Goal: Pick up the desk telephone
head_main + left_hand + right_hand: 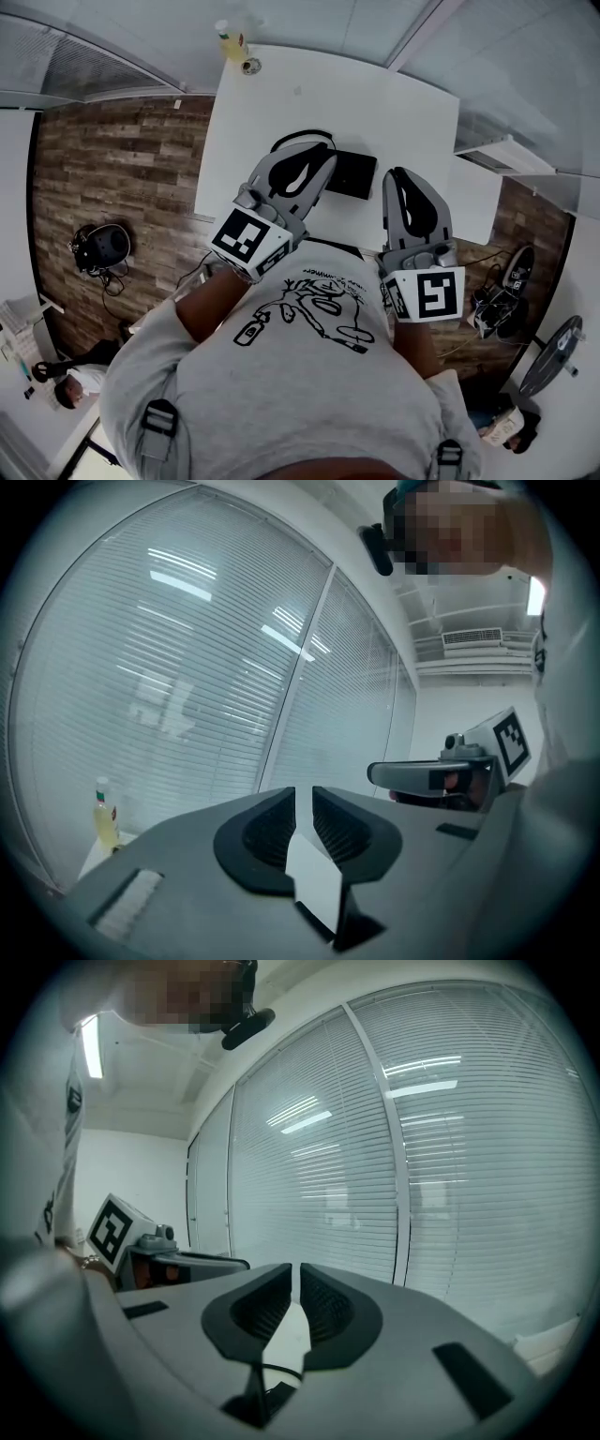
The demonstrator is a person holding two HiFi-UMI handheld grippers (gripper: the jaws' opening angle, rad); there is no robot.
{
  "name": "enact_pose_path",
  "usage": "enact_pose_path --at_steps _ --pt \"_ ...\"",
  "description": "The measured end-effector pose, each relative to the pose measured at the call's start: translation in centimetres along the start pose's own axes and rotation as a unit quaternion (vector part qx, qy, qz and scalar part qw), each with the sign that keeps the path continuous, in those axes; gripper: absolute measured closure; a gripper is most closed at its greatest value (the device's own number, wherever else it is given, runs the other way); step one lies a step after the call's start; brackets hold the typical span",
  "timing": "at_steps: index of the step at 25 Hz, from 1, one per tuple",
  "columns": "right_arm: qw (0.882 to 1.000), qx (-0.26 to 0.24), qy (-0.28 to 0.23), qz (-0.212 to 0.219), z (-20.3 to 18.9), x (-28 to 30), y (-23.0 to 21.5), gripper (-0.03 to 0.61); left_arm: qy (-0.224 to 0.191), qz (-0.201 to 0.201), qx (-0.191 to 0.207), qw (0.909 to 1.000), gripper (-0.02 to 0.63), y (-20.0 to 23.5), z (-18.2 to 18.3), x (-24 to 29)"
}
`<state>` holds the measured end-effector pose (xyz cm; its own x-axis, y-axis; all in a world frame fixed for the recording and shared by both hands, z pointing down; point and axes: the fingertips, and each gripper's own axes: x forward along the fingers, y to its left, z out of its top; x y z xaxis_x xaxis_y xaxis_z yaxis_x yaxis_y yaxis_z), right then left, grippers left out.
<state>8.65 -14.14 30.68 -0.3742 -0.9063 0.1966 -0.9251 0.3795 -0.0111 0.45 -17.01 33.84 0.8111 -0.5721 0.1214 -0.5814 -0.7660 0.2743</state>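
Telephone (pixel 354 175) looks partly hidden behind left gripper (pixel 317 157); jaws there and on right gripper (pixel 404 178) narrow, empty.

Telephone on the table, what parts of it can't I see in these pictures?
1. Head view: the left gripper covers the left part of the telephone, and its buttons are too small to make out.
2. Both gripper views: the grey casing in front blocks nearly all of the table, so no telephone can be made out.
3. Head view: the bottle at the table's far edge is too small to read.
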Motion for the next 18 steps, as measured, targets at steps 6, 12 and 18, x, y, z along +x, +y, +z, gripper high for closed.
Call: enact_pose_path --at_steps 6,12,18 --pt "0.998 0.048 0.046 0.007 -4.7 0.4 -1.5 0.56 0.055 -0.003 -0.062 0.9966 0.513 1.6 -5.5 1.0" --pt "0.991 0.078 0.11 0.004 -11.3 1.2 -2.5 0.52 0.129 0.003 -0.1 0.9866 0.489 3.8 -13.5 1.4" --pt "0.98 0.097 0.174 0.004 -17.9 1.6 -3.0 0.505 0.199 0.012 -0.139 0.9701 0.48 5.6 -21.4 1.1"
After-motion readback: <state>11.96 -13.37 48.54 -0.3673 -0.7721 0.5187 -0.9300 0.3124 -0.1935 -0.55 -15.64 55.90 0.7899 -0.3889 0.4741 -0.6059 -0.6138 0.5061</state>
